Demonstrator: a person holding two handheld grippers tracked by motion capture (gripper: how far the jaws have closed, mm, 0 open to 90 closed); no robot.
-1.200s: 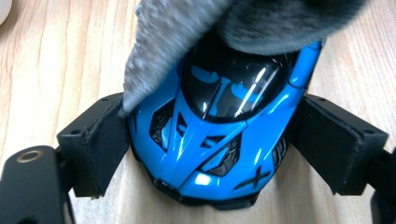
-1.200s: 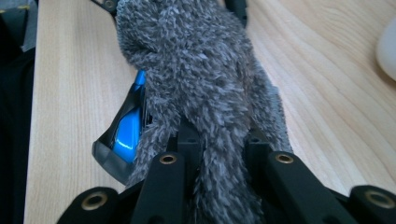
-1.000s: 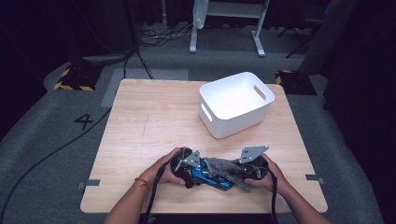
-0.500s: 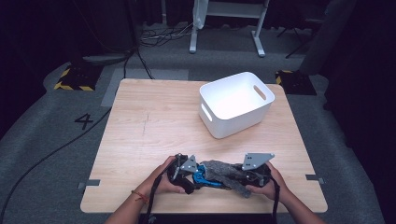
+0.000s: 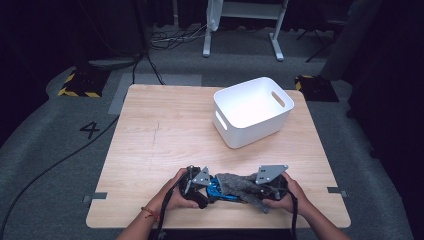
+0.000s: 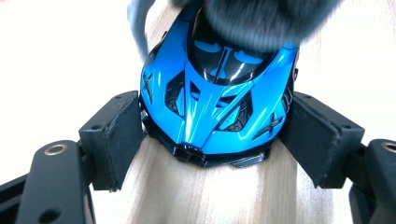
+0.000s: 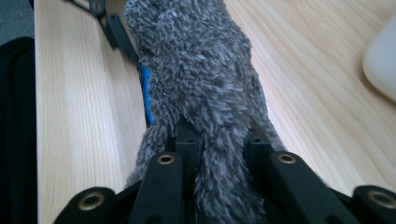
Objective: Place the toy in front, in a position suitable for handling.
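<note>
Near edge of wooden table (image 5: 150,150): blue toy car (image 6: 217,100) lying between two hand-held grippers. Left gripper (image 6: 212,135): jaws have just been closing, pads now against both flanks of car's front end. Right gripper (image 7: 219,144): jaws pinched tight on grey fluffy cloth (image 7: 205,79), which drapes over car's far end. White bin (image 5: 252,112) at far right of table, well apart.
</note>
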